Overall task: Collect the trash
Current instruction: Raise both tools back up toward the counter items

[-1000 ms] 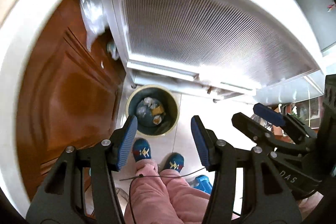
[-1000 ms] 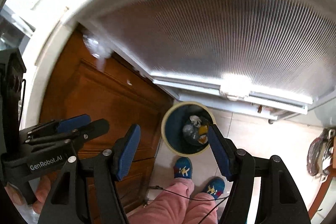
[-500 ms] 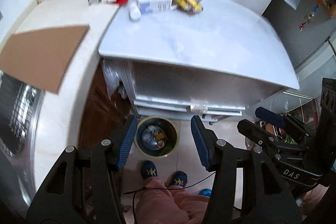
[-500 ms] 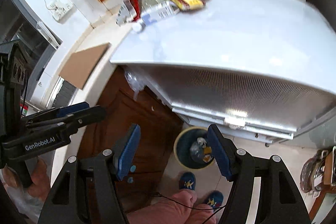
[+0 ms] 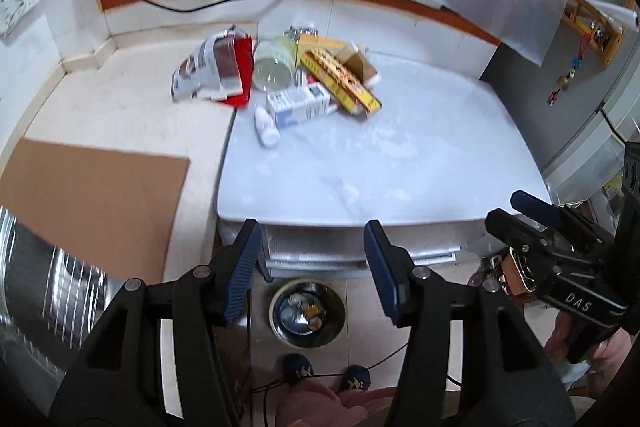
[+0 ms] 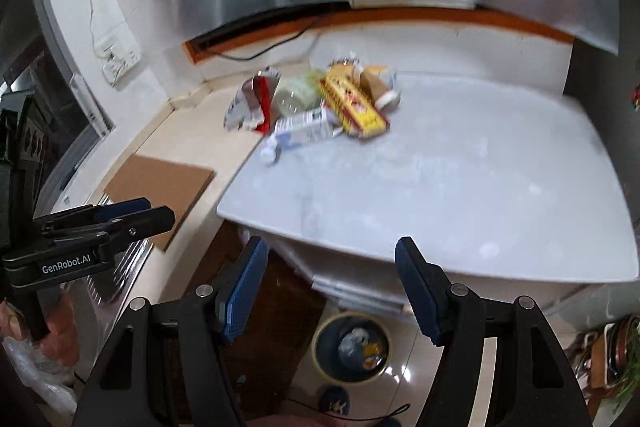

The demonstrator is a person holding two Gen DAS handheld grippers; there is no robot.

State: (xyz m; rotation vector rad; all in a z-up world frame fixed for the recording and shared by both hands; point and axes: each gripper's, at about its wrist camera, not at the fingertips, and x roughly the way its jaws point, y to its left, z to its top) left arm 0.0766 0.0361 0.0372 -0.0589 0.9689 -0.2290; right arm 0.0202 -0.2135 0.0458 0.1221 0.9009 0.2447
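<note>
Both grippers were held above the front edge of the white table (image 5: 400,163), pointing down and forward. Left gripper (image 5: 312,267): jaws apart, nothing between the pads. Right gripper (image 6: 332,287): jaws wide, also empty. Trash lay heaped at the table's far left corner: red-and-white bag (image 5: 218,67), clear cup (image 5: 272,71), yellow box (image 5: 340,79), white carton (image 5: 298,105), small bottle (image 5: 266,127) nearest. Bin (image 5: 307,311) stood on the floor below the table front, some trash already inside. Cardboard sheet (image 5: 92,203) lay on the counter (image 5: 132,115) to the left. Slippers (image 5: 296,367) showed beside the bin.
</note>
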